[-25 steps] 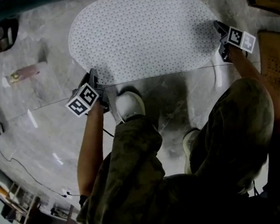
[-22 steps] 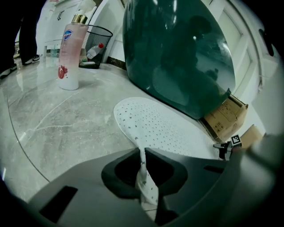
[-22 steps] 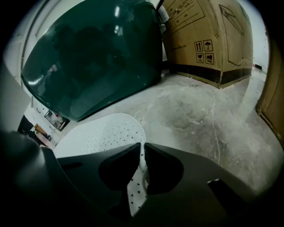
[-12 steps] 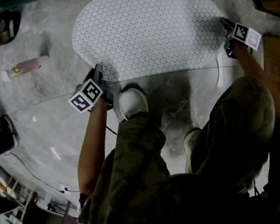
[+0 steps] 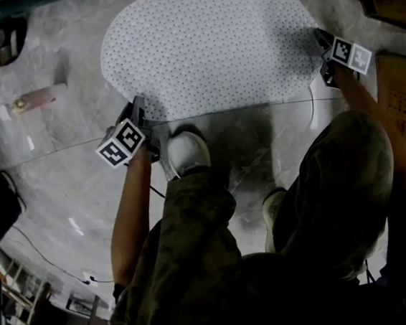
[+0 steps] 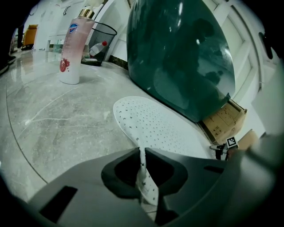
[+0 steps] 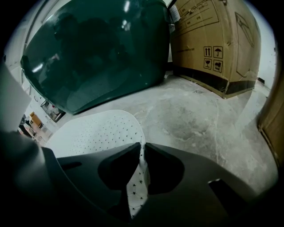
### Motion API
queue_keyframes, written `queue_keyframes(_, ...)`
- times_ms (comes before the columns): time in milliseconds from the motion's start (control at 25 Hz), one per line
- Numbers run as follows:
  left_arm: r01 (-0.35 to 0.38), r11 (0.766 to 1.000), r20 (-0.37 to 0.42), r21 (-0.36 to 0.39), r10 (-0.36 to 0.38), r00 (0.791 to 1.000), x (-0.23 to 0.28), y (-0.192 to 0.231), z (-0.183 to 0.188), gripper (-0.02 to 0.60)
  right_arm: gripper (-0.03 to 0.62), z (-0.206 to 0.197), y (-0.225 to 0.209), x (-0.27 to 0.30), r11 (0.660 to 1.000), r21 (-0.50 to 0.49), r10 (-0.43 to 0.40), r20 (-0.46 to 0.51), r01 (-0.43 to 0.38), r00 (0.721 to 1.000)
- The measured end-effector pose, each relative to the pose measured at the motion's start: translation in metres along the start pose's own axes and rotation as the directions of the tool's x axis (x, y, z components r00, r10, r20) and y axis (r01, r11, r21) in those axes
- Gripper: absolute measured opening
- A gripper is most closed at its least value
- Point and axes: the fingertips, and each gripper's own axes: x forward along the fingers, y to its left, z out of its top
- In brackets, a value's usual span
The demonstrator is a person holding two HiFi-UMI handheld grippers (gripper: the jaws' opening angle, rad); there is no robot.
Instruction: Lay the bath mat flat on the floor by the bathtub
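Note:
The white dotted bath mat (image 5: pixel 205 46) lies spread on the grey marble floor, its far edge next to the dark green bathtub (image 6: pixel 177 53). My left gripper (image 5: pixel 140 113) is shut on the mat's near left corner, and the pinched edge stands up between its jaws (image 6: pixel 142 153). My right gripper (image 5: pixel 318 39) grips the mat's right end. Its jaws have just been opening a little, and the mat's edge (image 7: pixel 141 153) is still pinched between them. The rest of the mat (image 7: pixel 106 131) stretches flat toward the tub (image 7: pixel 93 48).
A pink bottle (image 6: pixel 73 48) stands on the floor left of the mat, with a black mesh wastebasket (image 6: pixel 101 42) behind it. Cardboard boxes (image 7: pixel 217 44) line the right side. The person's white shoe (image 5: pixel 187 152) is just behind the mat's near edge.

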Motion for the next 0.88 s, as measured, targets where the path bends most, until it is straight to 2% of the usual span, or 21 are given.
queue_keyframes(120,0.006,1.000,0.002,0.011,-0.006,1.000,-0.001,-0.001,0.001,0.049,0.069,-0.001,-0.006,0.003,0.999,-0.042,-0.025,0.008,0.026,1.000)
queue_keyframes(240,0.003,1.000,-0.004,0.012,-0.003,1.000,0.000,0.001,0.002,0.059,0.142,-0.001,-0.011,0.004,0.993,-0.094,-0.066,0.017,0.067,0.998)
queue_keyframes(320,-0.005,1.000,0.002,0.016,0.005,1.000,-0.002,0.003,0.003,0.079,0.199,-0.004,-0.007,0.003,0.990,-0.126,-0.062,0.018,0.064,0.998)
queue_keyframes(400,-0.022,1.000,0.017,0.019,0.021,1.000,-0.004,0.006,0.004,0.105,0.228,-0.008,-0.003,0.002,0.989,-0.137,-0.053,0.020,0.055,0.998)
queue_keyframes(520,-0.084,0.996,0.062,0.025,0.082,0.995,-0.011,0.015,0.011,0.147,0.244,-0.008,-0.003,-0.004,0.990,-0.126,-0.057,0.035,0.061,0.998)
queue_keyframes(680,-0.171,0.984,0.125,0.053,0.163,0.979,-0.022,0.027,0.026,0.152,0.247,-0.013,-0.002,-0.012,0.993,-0.108,-0.044,0.045,0.049,0.998)
queue_keyframes(760,-0.200,0.979,0.160,0.041,0.192,0.968,-0.026,0.034,0.034,0.152,0.247,-0.017,-0.001,-0.015,0.993,-0.113,-0.034,0.037,0.038,0.999)
queue_keyframes(880,-0.231,0.973,0.157,0.023,0.224,0.962,-0.025,0.045,0.036,0.152,0.247,-0.022,0.001,-0.020,0.992,-0.125,-0.012,0.017,0.014,1.000)
